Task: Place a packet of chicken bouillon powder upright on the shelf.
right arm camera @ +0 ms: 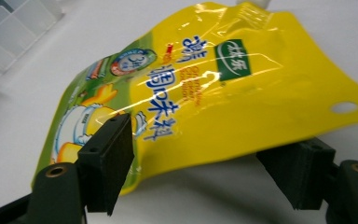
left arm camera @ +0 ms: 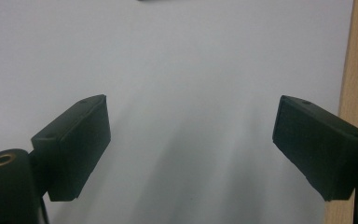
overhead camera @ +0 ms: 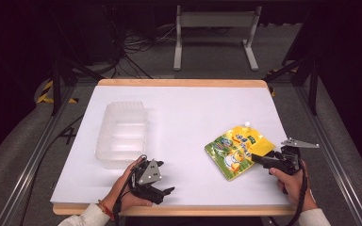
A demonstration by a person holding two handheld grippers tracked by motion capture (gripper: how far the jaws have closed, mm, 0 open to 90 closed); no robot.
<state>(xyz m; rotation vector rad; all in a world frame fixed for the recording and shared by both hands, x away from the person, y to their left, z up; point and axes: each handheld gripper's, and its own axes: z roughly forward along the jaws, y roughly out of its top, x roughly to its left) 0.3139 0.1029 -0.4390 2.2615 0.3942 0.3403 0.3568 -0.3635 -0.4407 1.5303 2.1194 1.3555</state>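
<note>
pouch (overhead camera: 238,149) first: your yellow and green spouted pouch lies on the white table (overhead camera: 188,113), right of centre, with its near edge lifted off the surface in the right gripper view. your right gripper (right arm camera: 205,172) has its jaws spread wide, one over the pouch's printed face and the other under its raised edge, not closed on it. your left gripper (left arm camera: 191,144) sits low near the table's front edge, jaws wide apart over bare white surface, holding nothing. a clear plastic tray (overhead camera: 121,135) rests left of centre, well apart from the pouch.
</note>
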